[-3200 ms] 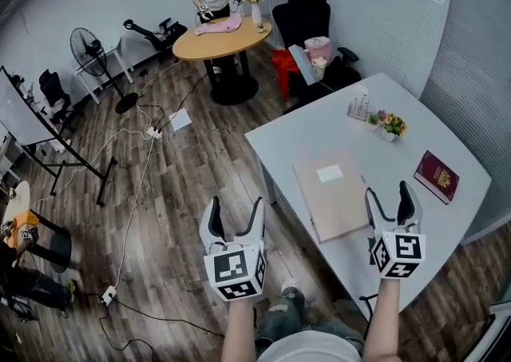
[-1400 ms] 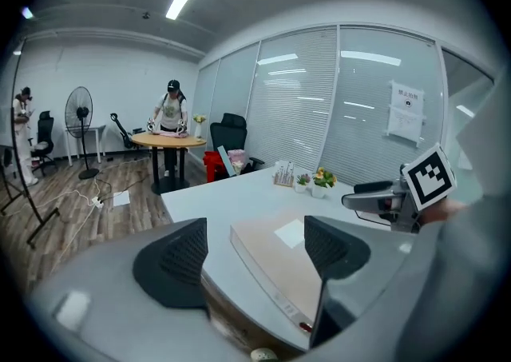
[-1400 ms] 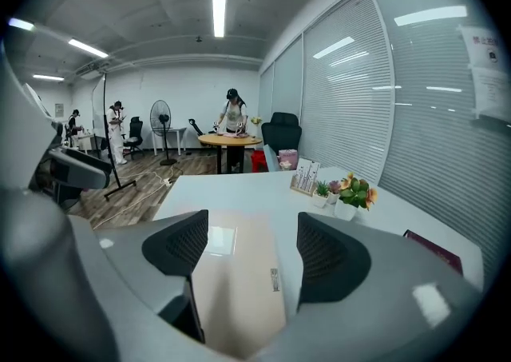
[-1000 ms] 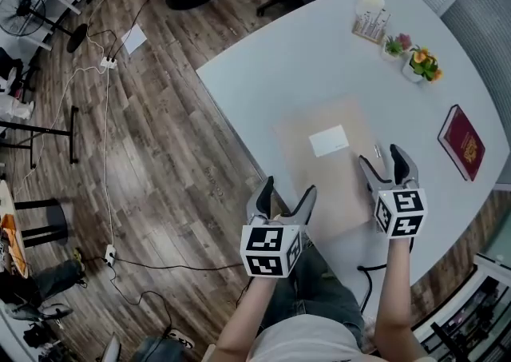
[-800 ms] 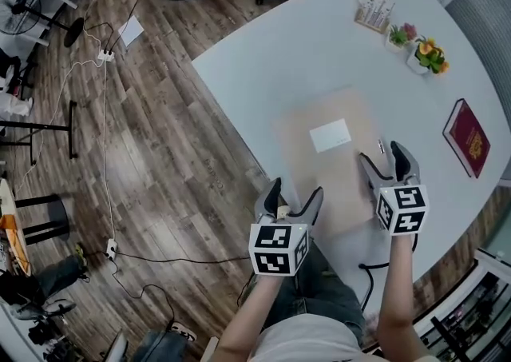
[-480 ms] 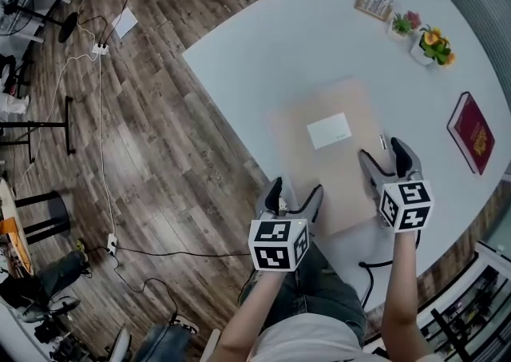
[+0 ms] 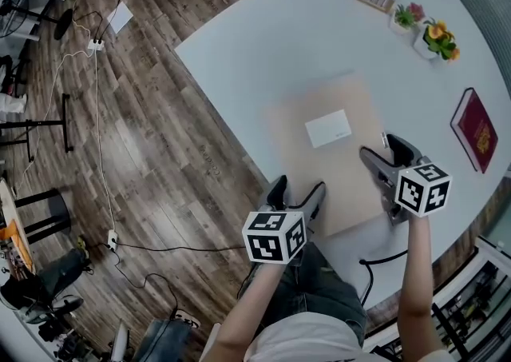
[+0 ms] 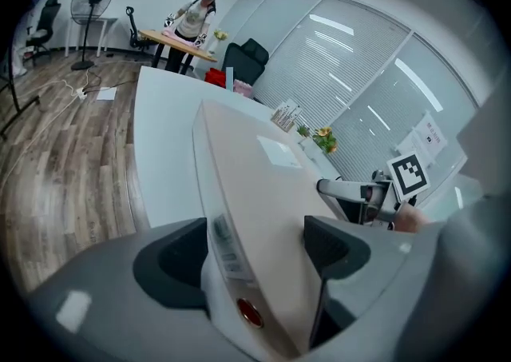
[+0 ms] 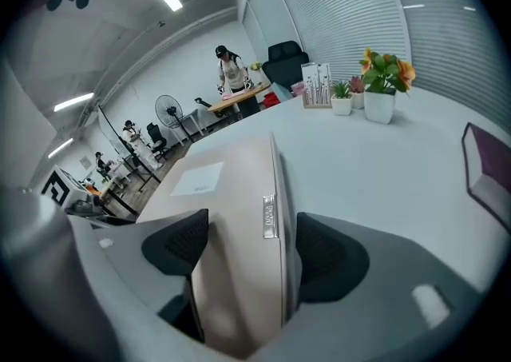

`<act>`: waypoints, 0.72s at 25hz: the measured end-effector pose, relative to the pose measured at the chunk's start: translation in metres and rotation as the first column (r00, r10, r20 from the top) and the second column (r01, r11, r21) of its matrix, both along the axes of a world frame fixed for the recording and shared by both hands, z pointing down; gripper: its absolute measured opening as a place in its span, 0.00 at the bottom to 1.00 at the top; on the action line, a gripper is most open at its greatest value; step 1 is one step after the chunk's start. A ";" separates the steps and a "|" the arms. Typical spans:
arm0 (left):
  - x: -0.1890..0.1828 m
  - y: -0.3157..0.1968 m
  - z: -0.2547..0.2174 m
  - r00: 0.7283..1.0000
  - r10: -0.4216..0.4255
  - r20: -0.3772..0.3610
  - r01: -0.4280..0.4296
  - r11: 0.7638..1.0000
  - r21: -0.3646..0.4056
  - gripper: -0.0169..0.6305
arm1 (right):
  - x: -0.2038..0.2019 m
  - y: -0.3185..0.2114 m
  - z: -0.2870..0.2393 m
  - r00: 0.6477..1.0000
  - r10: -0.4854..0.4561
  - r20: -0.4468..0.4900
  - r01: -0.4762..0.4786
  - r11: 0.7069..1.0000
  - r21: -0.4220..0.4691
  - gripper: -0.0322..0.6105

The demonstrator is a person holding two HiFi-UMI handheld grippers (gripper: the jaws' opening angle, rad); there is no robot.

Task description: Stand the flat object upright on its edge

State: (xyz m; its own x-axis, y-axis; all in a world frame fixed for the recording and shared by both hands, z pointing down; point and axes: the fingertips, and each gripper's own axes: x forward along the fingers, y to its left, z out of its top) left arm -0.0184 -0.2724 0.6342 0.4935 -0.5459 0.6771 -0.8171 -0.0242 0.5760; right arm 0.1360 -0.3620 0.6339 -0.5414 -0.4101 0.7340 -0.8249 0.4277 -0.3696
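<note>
The left claw (image 7: 297, 190) is released, its pads spread astride the near left corner of the flat beige object (image 7: 327, 153), whose pale edge runs up between them in the left gripper view. The right claw (image 7: 382, 153) is likewise unclenched, one pad over the object's top face and the other just outside its right edge. The object lies flat on the white bench (image 7: 263, 41), reaching away from both claws, with a white label (image 7: 328, 128) on its top ahead of them. To the right of the right claw, well apart, lies a dark red book (image 7: 477, 129). Farther beyond it stand small flower pots (image 7: 435, 39).
</note>
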 end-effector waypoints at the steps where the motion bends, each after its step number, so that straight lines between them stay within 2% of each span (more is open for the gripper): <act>1: 0.001 0.000 0.001 1.000 0.002 -0.014 -0.002 1.000 -0.007 0.59 | 0.000 0.000 0.001 1.000 -0.007 0.014 0.007 1.000 -0.017 0.63; 4: 0.004 -0.002 0.005 0.999 0.009 -0.048 -0.011 1.000 -0.028 0.59 | 0.000 -0.001 0.006 0.998 -0.015 0.059 0.020 0.997 -0.080 0.63; 9: 0.005 -0.003 0.006 0.998 0.019 -0.058 -0.021 0.999 -0.045 0.59 | -0.002 -0.001 0.010 0.994 -0.020 0.104 0.036 0.988 -0.149 0.63; 14: 0.003 -0.002 0.007 0.999 0.019 -0.046 -0.022 0.998 -0.057 0.59 | -0.005 -0.001 0.011 0.996 -0.037 0.085 0.051 0.983 -0.179 0.63; 18: 0.002 -0.003 0.008 0.999 0.016 -0.043 -0.018 0.998 -0.060 0.59 | -0.005 -0.001 0.011 0.996 -0.038 0.085 0.052 0.984 -0.169 0.63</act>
